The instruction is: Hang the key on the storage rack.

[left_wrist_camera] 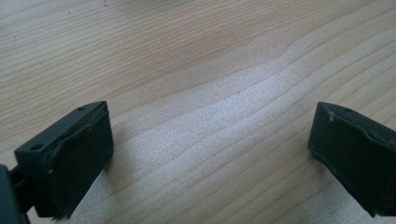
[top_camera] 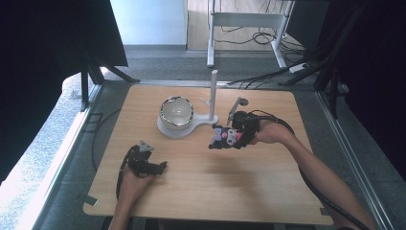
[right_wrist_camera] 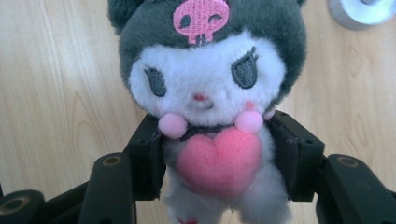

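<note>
A small plush toy [right_wrist_camera: 210, 93] with a dark grey hood, a pink skull mark, a white face and a pink heart on its chest is clamped at the body by my right gripper [right_wrist_camera: 217, 158]. In the high view the toy [top_camera: 224, 137] hangs above the table right of centre, held by the right gripper [top_camera: 229, 138]. My left gripper [top_camera: 160, 167] rests low at the front left of the table. Its jaws stand wide apart over bare wood in the left gripper view [left_wrist_camera: 210, 154], with nothing between them.
A white stand [top_camera: 186, 125] carries a shiny bowl [top_camera: 176, 110] and an upright white post [top_camera: 213, 93], left of and behind the toy. The wooden table [top_camera: 210, 191] ends near the hands. Cables and a desk frame [top_camera: 249, 21] lie on the floor beyond.
</note>
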`<state>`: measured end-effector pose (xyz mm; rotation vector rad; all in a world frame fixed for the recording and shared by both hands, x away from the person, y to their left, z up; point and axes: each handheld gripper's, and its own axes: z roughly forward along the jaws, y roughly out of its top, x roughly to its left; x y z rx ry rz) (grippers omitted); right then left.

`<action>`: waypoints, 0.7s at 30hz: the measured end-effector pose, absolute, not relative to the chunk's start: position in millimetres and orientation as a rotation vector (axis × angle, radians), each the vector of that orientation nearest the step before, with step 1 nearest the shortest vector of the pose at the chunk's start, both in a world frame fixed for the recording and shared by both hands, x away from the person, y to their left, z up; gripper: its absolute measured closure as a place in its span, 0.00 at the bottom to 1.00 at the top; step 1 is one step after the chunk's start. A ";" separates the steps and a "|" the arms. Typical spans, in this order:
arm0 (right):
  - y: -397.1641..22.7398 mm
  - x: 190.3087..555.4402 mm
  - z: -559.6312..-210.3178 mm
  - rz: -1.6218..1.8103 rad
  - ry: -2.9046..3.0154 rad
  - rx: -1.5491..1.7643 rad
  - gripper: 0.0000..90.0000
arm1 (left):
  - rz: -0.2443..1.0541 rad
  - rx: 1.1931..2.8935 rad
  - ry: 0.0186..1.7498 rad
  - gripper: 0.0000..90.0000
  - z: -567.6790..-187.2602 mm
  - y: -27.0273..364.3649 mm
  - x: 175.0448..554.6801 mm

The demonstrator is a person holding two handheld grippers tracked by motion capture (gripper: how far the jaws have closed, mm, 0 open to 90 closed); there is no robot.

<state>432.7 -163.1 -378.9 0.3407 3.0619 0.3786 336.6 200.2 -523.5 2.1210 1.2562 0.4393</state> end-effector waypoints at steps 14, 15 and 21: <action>-189.0 449.2 -353.3 0.414 3.013 0.480 0.48 | 0.439 2.121 1.256 0.00 -523.5 200.3 336.6; -193.3 452.1 -348.5 0.432 3.010 0.498 0.48 | 0.438 2.121 1.256 0.00 -523.5 200.3 336.6; -204.1 460.4 -334.3 0.463 2.982 0.552 0.48 | 0.439 2.122 1.256 0.00 -523.5 200.3 336.6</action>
